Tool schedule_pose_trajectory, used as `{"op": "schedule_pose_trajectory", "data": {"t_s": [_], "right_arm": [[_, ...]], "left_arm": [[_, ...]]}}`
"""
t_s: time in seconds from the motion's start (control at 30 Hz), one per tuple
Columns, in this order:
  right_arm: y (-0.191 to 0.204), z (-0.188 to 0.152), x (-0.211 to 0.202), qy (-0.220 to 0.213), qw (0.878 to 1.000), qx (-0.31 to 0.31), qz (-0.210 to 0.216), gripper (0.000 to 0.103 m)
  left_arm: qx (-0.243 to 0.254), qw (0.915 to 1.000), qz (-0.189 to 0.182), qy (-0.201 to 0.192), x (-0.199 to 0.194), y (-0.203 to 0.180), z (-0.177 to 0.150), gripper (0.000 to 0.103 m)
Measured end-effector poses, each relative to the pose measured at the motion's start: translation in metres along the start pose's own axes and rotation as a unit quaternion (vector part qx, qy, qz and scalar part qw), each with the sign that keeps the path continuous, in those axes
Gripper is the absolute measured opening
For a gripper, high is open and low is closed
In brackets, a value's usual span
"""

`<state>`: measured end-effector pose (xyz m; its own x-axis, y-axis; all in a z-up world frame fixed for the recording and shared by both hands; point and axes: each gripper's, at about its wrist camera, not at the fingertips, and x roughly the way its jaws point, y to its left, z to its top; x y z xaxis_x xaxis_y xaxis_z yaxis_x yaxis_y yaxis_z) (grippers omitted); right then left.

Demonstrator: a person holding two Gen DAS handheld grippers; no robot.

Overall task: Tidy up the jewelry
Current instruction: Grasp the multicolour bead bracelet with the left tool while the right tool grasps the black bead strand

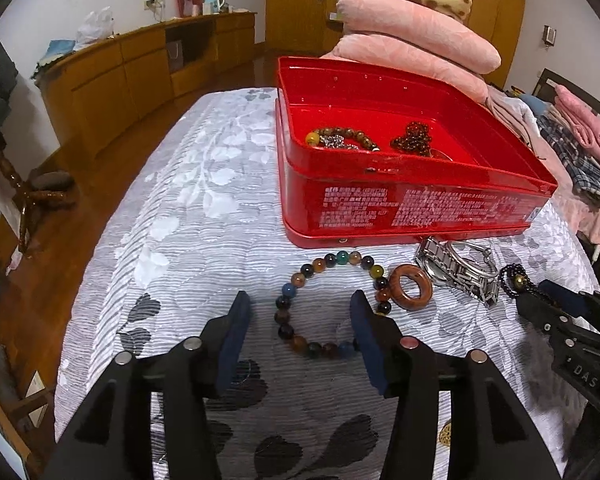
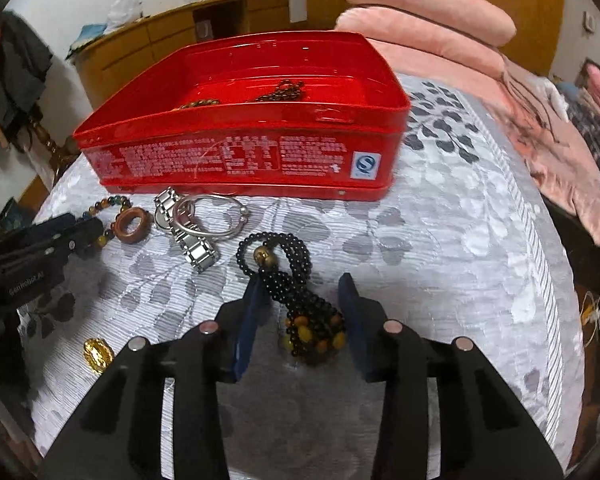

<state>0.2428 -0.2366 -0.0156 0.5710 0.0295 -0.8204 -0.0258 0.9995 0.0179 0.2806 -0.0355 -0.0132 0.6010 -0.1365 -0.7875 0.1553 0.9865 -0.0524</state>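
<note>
Black bead strand (image 2: pixel 290 280) lies lengthwise between the right gripper (image 2: pixel 300 300) fingers, amber-beaded end nearest, loops running ahead toward the red tin (image 2: pixel 236 160); jaws part-open, with the left pad apparently touching the beads and the right pad clear. Left gripper (image 1: pixel 300 308), half-open and empty, straddles the multicoloured bracelet (image 1: pixel 328 304).

The near wall of the tin (image 2: pixel 236 160) hides most of what lies inside it from my right camera, and the print on that wall is too small to read. My right pad (image 1: pixel 360 332) covers part of the bracelet (image 1: pixel 300 280), and the watch (image 1: pixel 456 270) runs partly behind the tin's corner. Both my handles are cut off by the bottom edge.
</note>
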Motion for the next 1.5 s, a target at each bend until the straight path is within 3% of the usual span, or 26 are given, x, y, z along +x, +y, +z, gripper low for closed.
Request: {"op": "schedule_pose_trajectory", "data": {"t_s": [0.2, 0.33, 0.43, 0.83, 1.0, 1.07, 1.13, 1.17, 1.27, 1.33, 1.5], "right_arm": [[0.006, -0.001, -0.001, -0.004, 1.0, 0.004, -0.022, 0.037], [0.009, 0.0, -0.002, -0.001, 1.0, 0.006, -0.025, 0.036], [0.009, 0.001, -0.003, 0.002, 1.0, 0.007, -0.029, 0.035], [0.017, 0.004, 0.0, 0.01, 0.998, 0.016, -0.054, 0.036], [0.016, 0.003, -0.001, 0.008, 0.999, 0.015, -0.048, 0.037], [0.015, 0.003, 0.0, 0.007, 0.999, 0.014, -0.048, 0.038], [0.016, 0.003, 0.0, 0.005, 0.999, 0.011, -0.05, 0.038], [0.016, 0.003, 0.0, 0.005, 0.999, 0.011, -0.051, 0.038], [0.015, 0.002, 0.0, 0.003, 0.999, 0.011, -0.049, 0.038], [0.014, 0.002, 0.0, 0.003, 0.999, 0.014, -0.047, 0.038], [0.015, 0.002, 0.0, 0.002, 0.999, 0.014, -0.049, 0.038]], "left_arm": [[0.017, 0.9998, 0.011, 0.001, 0.0, -0.008, -0.002, 0.046], [0.014, 0.9999, 0.005, -0.004, -0.004, -0.009, -0.004, 0.019], [-0.001, 0.9999, -0.009, -0.006, -0.007, -0.005, -0.006, 0.008], [-0.013, 0.9999, -0.008, 0.002, 0.0, -0.001, 0.002, 0.01], [-0.03, 0.9989, -0.034, 0.006, 0.0, 0.009, 0.003, 0.013], [-0.018, 0.9992, -0.034, 0.006, 0.0, 0.006, 0.003, 0.018], [-0.011, 0.9991, -0.042, 0.004, 0.002, 0.0, 0.003, 0.031], [-0.008, 0.9992, -0.04, 0.002, 0.003, -0.003, 0.003, 0.031], [-0.004, 0.9995, -0.031, -0.001, 0.004, -0.006, 0.004, 0.025], [-0.019, 0.9992, -0.036, -0.002, 0.004, 0.001, 0.004, 0.009], [-0.051, 0.9975, -0.048, -0.01, -0.004, 0.013, -0.002, 0.008]]}}
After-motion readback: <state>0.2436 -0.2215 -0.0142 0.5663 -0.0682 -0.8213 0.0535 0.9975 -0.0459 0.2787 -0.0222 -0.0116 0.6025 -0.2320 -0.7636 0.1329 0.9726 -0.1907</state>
